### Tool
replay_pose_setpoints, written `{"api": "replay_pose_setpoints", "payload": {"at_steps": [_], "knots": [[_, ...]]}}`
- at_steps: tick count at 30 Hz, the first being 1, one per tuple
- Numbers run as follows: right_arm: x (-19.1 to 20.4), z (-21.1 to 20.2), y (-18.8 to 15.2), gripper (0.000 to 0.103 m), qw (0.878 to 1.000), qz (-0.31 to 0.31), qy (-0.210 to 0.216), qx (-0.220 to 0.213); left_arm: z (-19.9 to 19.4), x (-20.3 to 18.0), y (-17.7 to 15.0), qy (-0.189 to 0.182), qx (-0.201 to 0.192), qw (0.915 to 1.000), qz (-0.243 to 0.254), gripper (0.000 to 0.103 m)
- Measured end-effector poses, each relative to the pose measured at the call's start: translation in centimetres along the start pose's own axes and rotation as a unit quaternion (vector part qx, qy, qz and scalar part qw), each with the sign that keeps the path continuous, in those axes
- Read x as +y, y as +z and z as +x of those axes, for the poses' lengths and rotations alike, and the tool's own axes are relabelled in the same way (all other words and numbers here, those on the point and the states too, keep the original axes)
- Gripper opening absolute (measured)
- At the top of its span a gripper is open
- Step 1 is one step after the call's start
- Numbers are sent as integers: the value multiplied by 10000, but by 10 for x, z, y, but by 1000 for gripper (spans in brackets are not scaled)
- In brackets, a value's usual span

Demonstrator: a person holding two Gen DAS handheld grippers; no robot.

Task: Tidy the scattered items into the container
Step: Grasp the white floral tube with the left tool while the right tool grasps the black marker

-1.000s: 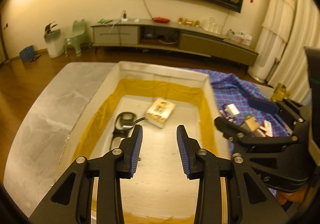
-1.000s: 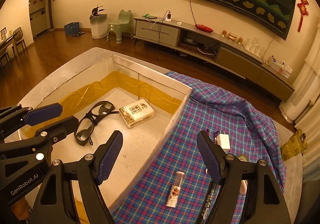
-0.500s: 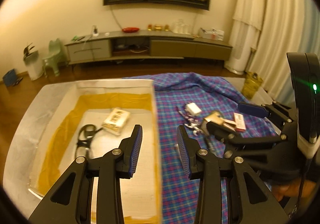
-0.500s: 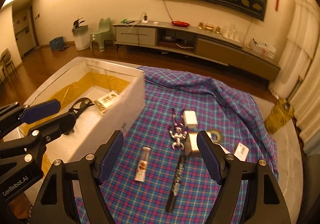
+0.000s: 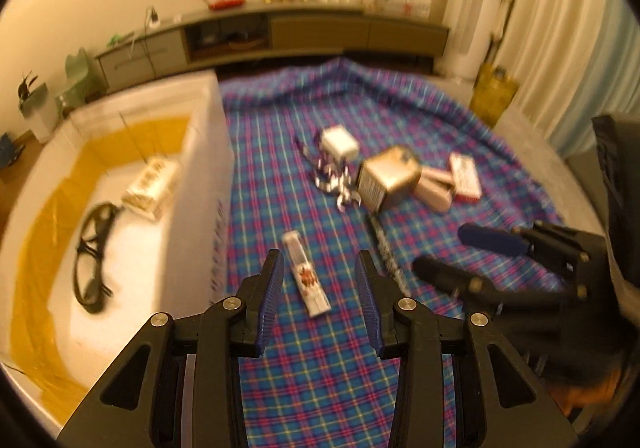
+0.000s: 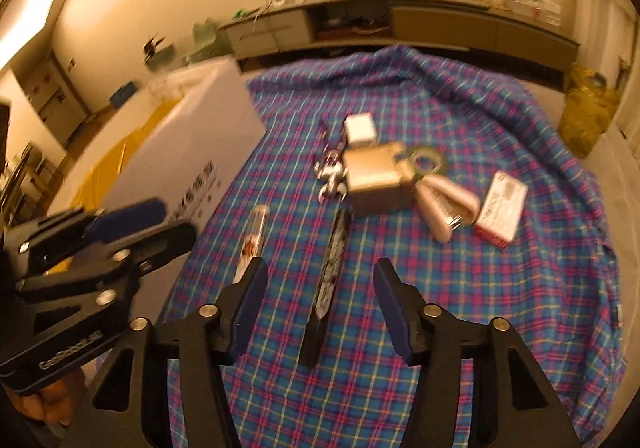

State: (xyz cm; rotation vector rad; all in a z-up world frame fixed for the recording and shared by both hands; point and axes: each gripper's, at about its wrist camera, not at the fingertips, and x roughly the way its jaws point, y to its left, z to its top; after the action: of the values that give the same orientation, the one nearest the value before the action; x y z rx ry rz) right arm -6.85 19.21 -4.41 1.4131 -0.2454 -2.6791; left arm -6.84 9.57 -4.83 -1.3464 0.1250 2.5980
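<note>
The left claw [image 5: 318,290] is hanging with jaws apart over a small clear printed tube [image 5: 306,274] on the blue plaid cloth [image 5: 280,151], the white box wall [image 5: 208,183] just left, while the right claw [image 6: 320,290], jaws apart and just narrowing, is straddling a long black pen [image 6: 330,276] with open cloth right.

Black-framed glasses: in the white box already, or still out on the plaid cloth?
In. The black-framed glasses lie on the floor of the white box with the yellow lining, beside a small patterned carton, apart from the plaid cloth.
</note>
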Motion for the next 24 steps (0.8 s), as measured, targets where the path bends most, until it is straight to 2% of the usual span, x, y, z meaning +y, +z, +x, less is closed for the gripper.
{"api": "replay_pose_setpoints", "payload": {"at_steps": [1,7,13,17,18,20,21,22,24], "knots": [[1,7,-4,46,9999,-58,-1,85,7,-1,-2,85,67,9999,-7,39],[-6,42,-20,46,9990,-239,-91,357,45,4,-6,260,462,9983,-248,43],[-3,55,-23,46,9975,-635,-246,196,80,12,-12,347,818,9948,-500,46],[1,55,-27,42,9953,-886,-353,145,82,10,-12,421,618,9960,-491,50],[1,55,-28,39,9950,-912,-384,135,82,9,-13,414,555,9964,-484,49],[-4,54,-26,20,9951,-884,-416,132,81,8,-13,384,436,9974,-417,37],[-8,55,-23,17,9957,-832,-371,151,81,5,-13,373,391,9979,-366,25],[-10,54,-23,15,9963,-773,-324,168,81,3,-13,367,371,9981,-331,20],[-14,56,-20,15,9968,-720,-291,186,81,-1,-13,360,320,9985,-267,20]]}}
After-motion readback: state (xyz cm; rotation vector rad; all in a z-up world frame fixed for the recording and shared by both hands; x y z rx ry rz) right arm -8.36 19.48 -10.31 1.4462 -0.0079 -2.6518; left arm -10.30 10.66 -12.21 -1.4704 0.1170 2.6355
